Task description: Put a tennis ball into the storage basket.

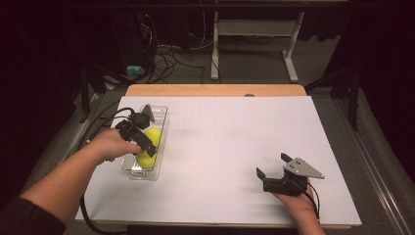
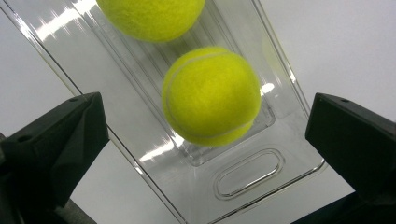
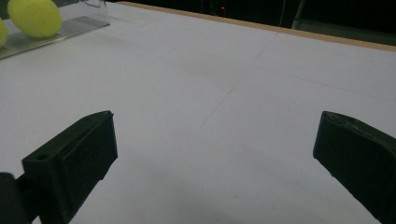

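A clear plastic tray [image 1: 157,113] lies at the left of the white table, holding two yellow tennis balls [image 1: 153,136] [image 1: 146,159]. My left gripper [image 1: 142,137] hovers over the tray, pointing down into it. In the left gripper view its jaws stand wide apart, left gripper [image 2: 208,100] open. The nearer tennis ball [image 2: 211,95] rests on the tray floor [image 2: 247,175] between them, untouched, and the second ball [image 2: 149,18] lies beyond it. My right gripper [image 1: 271,165] sits low at the front right, right gripper [image 3: 217,119] open over bare table.
A white sheet [image 1: 235,142] covers the table, with a wooden edge [image 1: 215,90] at the far side. In the right gripper view the tray [image 3: 60,30] and a ball [image 3: 35,16] show far off at the upper left. Desk legs and cables stand on the floor beyond.
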The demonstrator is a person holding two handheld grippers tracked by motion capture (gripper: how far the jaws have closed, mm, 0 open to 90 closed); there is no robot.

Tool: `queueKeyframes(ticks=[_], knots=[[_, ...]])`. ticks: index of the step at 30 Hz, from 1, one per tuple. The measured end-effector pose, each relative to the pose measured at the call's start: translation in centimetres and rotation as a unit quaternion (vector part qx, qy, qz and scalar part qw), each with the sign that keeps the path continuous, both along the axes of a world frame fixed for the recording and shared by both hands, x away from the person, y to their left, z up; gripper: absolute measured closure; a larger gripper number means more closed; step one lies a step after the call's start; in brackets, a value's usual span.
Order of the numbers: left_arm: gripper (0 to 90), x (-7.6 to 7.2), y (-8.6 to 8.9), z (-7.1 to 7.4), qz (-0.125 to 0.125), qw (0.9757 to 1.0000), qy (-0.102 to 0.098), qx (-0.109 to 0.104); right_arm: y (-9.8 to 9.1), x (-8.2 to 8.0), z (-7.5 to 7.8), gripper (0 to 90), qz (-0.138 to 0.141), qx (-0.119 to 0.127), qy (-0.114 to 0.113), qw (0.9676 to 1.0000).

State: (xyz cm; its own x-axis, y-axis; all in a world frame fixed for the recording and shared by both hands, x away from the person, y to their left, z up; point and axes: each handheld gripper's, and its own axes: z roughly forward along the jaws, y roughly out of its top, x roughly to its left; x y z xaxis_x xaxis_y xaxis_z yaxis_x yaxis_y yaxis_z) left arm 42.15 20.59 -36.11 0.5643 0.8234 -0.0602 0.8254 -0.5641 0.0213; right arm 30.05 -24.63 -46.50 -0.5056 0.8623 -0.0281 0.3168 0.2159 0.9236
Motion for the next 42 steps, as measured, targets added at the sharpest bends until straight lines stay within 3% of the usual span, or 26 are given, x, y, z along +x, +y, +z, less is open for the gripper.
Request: queueKeyframes(ticks=[23, 42], knots=[[0.6, 0.0, -2.1, 0.1, -0.013, 0.9999, -0.005, -0.009, 0.0, 0.0, 0.1, 0.0, 0.000, -0.001, -0.001, 1.0000], [0.7, -0.2, -7.4, 0.9, -0.053, 0.9985, -0.009, -0.014, -0.1, -0.1, 0.1, 0.0, 0.000, 0.001, -0.001, 1.0000]])
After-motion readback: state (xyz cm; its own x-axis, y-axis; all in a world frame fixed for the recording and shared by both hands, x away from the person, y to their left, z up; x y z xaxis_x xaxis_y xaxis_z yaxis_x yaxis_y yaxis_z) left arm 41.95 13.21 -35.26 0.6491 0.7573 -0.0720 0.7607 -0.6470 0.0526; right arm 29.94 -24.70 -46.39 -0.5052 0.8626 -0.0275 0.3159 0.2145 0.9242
